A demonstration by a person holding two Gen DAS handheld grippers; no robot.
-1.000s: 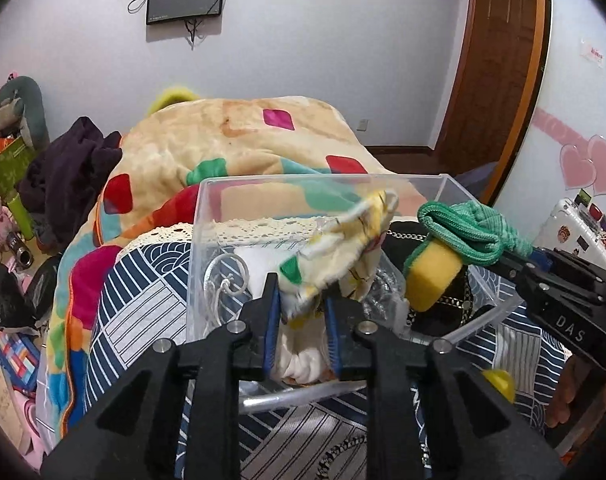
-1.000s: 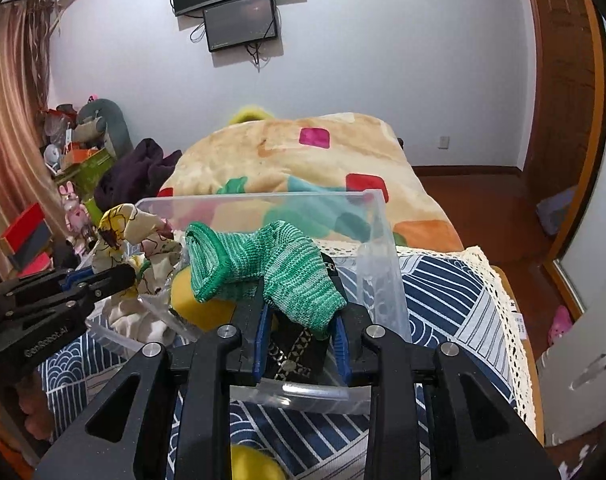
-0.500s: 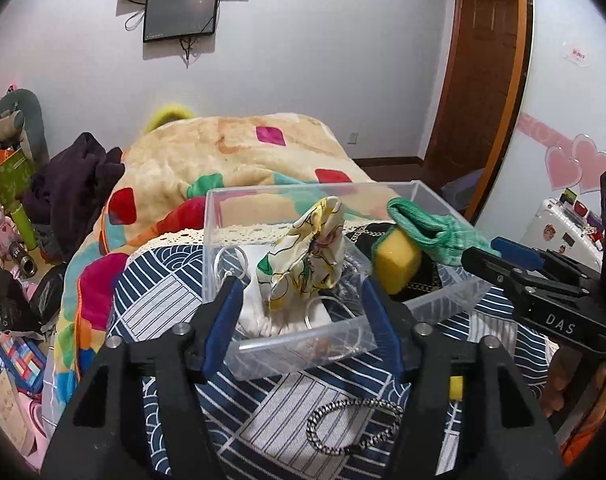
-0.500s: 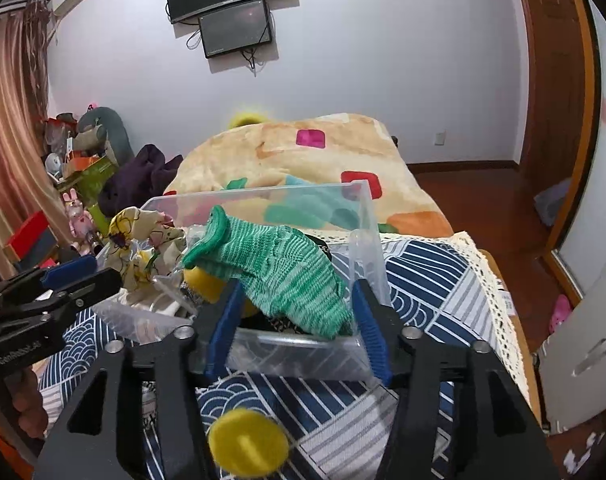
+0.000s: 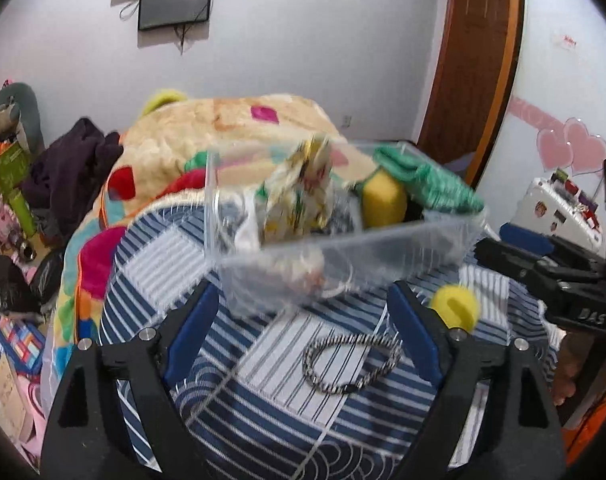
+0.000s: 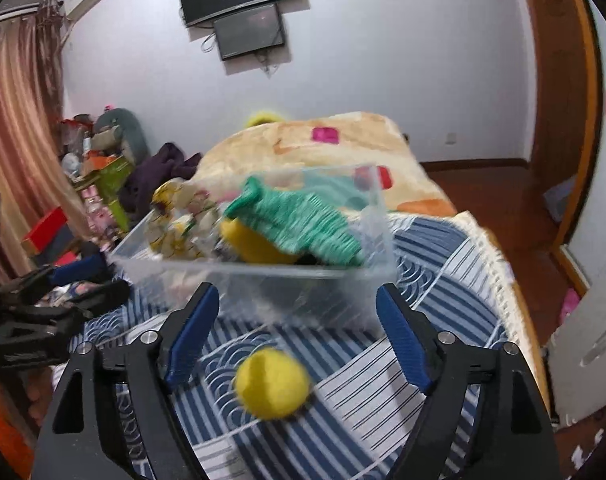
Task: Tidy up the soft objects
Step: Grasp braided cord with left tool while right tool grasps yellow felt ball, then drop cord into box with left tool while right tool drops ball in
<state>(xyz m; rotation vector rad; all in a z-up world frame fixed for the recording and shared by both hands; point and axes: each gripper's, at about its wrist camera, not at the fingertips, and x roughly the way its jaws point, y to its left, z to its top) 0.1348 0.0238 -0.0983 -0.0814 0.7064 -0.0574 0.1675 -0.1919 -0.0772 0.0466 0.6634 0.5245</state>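
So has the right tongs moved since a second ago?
Yes. The right tongs have let go of the green knit sock and pulled back from the clear box, now open over the yellow ball.

A: Soft, even indoor light with a cool cast; no hard shadows, no glare on the white wall [image 5: 303, 40].

B: Sharpness?

A: Motion blur smears the clear plastic bin [image 5: 343, 256] and the yellow ball [image 6: 271, 384] in both views. Fisheye bending curves the door frame [image 5: 499, 80], and all 4 corners go black.
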